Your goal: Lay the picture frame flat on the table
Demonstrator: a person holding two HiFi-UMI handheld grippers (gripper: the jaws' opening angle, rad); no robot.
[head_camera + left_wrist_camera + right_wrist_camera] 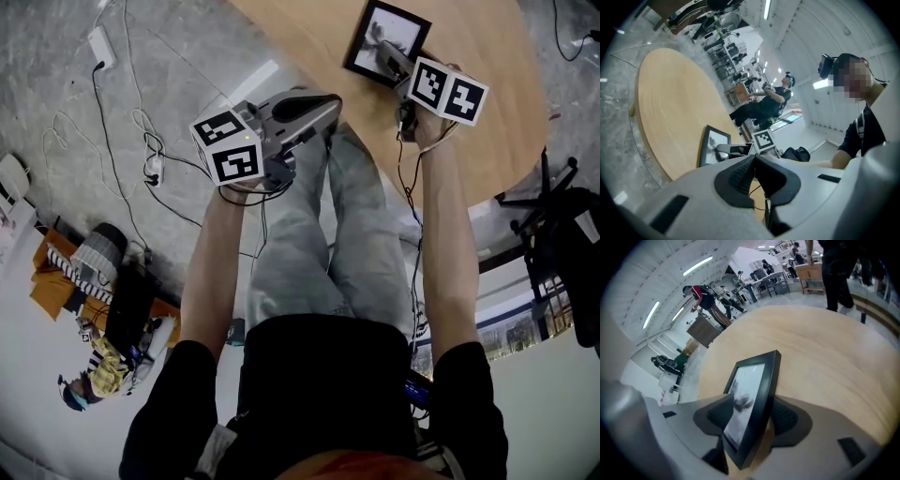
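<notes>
Seen from the person's head, the camera looks steeply down onto the near edge of the round tabletop. The left hand-held gripper camera faces that tabletop from beyond its edge. The right hand-held gripper camera sits low over it, close against the picture frame. All three views share tabletop and frame.

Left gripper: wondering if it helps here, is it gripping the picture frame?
No, the left gripper has its jaws closed together on nothing, away from the picture frame.
</notes>
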